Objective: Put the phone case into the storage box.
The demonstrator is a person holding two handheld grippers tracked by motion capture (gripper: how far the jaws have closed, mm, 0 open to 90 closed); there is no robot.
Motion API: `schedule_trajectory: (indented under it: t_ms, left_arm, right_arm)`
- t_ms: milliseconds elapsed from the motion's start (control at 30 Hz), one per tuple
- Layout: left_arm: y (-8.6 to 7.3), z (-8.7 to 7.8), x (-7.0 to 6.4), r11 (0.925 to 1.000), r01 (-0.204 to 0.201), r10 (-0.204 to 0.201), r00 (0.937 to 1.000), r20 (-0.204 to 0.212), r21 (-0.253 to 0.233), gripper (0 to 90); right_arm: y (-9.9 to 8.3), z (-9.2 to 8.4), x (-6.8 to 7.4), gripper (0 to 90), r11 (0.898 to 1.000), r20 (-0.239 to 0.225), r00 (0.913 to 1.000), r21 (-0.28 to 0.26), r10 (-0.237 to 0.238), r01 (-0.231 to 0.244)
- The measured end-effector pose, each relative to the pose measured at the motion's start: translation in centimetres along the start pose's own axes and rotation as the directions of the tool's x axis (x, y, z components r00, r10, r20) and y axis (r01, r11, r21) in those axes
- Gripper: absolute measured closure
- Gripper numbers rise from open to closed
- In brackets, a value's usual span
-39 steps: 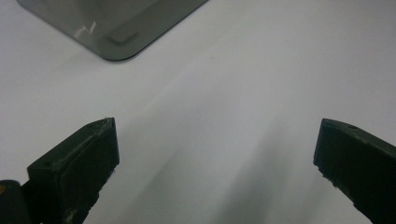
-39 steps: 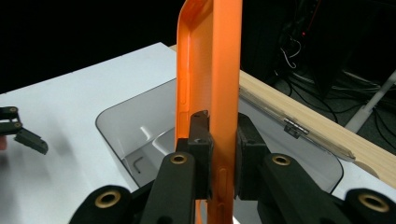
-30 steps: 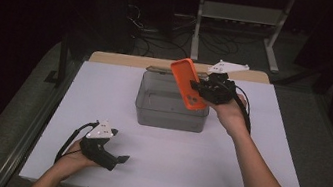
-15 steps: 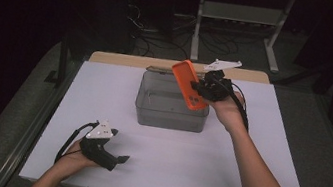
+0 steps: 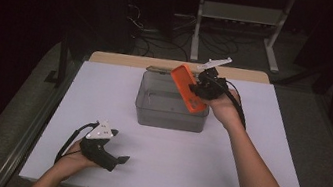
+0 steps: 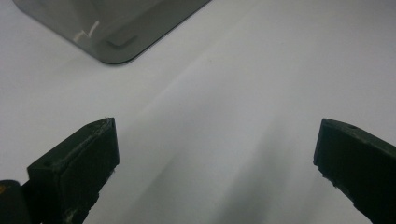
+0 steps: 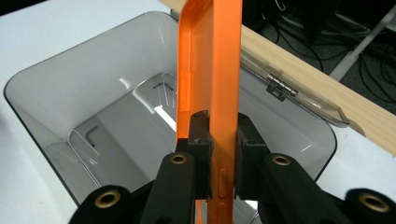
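1. Two grippers are in my hands; my left gripper (image 5: 119,158), nearest me, rests on the table (image 5: 246,151) with jaws wide apart and empty.
2. My right gripper (image 7: 219,158) is clamped on the orange phone case (image 7: 210,70), tilted above the grey box (image 5: 148,113).
3. Pickup looks done; lowering it inside and letting go remain.
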State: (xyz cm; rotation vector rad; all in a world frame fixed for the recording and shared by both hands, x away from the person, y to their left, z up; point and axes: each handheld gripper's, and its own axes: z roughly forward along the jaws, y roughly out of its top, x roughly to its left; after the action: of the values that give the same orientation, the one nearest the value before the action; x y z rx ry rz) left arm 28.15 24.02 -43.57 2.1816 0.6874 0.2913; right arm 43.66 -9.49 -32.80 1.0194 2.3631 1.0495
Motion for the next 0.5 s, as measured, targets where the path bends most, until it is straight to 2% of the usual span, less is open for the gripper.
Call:
schedule_trajectory:
  t_ms: [200,500]
  left_arm:
    - [0.0,0.0,0.0,1.0000,-0.001,0.001,1.0000,0.001,0.000,0.0]
    - [0.0,0.0,0.0,1.0000,0.001,-0.001,1.0000,0.000,-0.001,0.0]
  right_arm:
    - [0.5,0.7,0.0,78.8,0.998,-0.003,1.0000,0.058,0.003,-0.003]
    - [1.1,2.1,0.1,78.8,0.990,0.009,1.0000,0.142,0.000,-0.001]
